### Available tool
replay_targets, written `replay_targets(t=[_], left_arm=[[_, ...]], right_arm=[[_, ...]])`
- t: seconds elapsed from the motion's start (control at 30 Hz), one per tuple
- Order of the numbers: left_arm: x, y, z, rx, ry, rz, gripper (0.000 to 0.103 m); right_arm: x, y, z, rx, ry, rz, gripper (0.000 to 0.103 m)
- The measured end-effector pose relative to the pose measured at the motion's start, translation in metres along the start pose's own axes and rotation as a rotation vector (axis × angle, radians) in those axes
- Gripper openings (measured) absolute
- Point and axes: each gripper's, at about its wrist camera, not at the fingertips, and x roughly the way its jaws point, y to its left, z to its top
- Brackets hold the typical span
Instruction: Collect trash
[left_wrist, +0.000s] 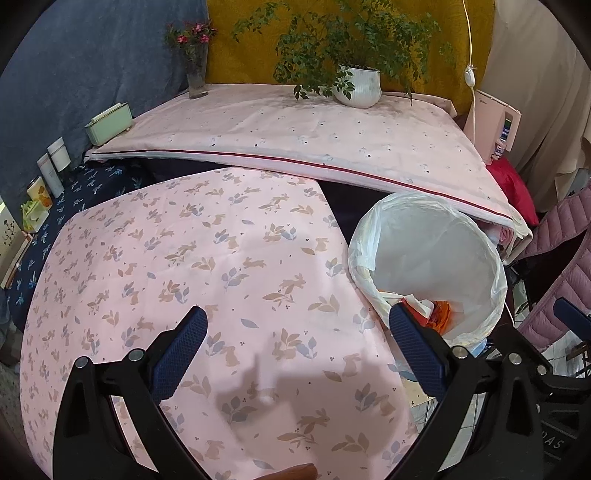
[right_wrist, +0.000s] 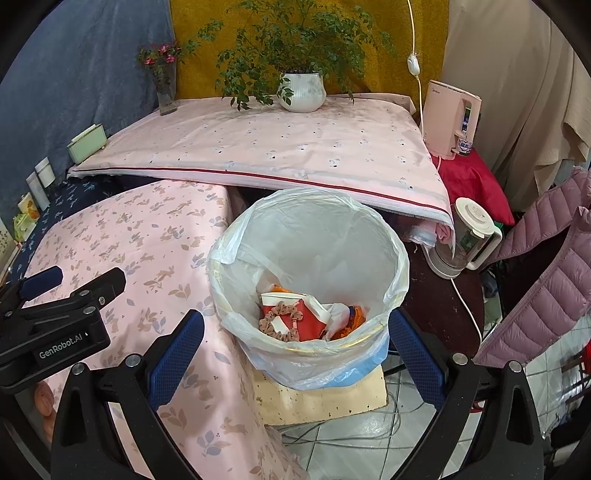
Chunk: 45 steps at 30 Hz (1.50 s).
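left gripper (left_wrist: 297, 354): spread wide, empty over the pink tablecloth (left_wrist: 221, 258) | right gripper (right_wrist: 295, 347): spread, empty above the lined bin (right_wrist: 400, 258), likely for dropping | trash (right_wrist: 295, 317): lies inside the bin

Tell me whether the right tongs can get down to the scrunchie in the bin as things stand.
Probably yes. The right tongs stand open over the white-bagged round trash bin, and the beige frilly fabric scrunchie lies on top of the red-and-white paper trash, nothing covering it. The bin's near rim may crowd the approach.
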Motion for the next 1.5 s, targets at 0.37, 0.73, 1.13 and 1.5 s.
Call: replay_targets(t=[0.37, 0.73, 1.13, 1.5], left_arm=[[0.0005, -0.0010, -0.0026, -0.012, 0.003, 0.020, 0.094], [0.0010, -0.0026, -0.0046, -0.007, 0.004, 0.020, 0.094], [0.0006, -0.0045, -0.0080, 0.003, 0.010, 0.014, 0.094], [0.0021, -0.0077, -0.0095, 0.016, 0.017, 0.006, 0.094]], right_arm=[[0.0017, -0.0050, -0.0042, 0.003, 0.008, -0.004, 0.096], [0.0022, -0.0067, -0.0059, 0.006, 0.008, -0.004, 0.096], [0.0023, -0.0071, -0.0063, 0.005, 0.010, -0.003, 0.096], [0.0025, -0.0072, -0.0064, 0.006, 0.012, -0.003, 0.096]])
